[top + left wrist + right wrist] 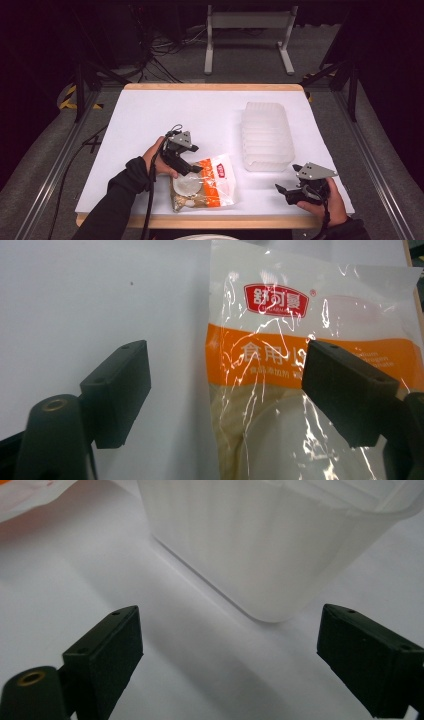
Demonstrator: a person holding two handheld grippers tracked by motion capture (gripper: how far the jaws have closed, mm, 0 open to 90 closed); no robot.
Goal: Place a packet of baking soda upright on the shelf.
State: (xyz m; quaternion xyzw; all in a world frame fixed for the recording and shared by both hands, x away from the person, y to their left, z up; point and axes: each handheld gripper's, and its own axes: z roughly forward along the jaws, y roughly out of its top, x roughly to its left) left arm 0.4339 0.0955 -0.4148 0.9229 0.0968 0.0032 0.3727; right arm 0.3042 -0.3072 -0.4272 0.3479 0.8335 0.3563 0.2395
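Note:
A clear plastic food bag (212, 182) with a white top, an orange band and a red logo lies flat near the table's front edge, with pale round pieces inside. My left gripper (191, 171) hovers at its left edge, open. In the left gripper view one jaw stands over the bag (280, 340) and the other over bare table, neither pad pressing, so the left gripper (227, 375) holds nothing. At the front right my right gripper (284, 192) is open and empty. It (230, 635) faces a corner of a translucent ribbed plastic container (250, 540).
The translucent container (266, 135) stands on the right half of the white table (165, 115). A wooden strip runs along the table's front and back edges. Metal frame rails flank both sides, and cables lie on the floor behind.

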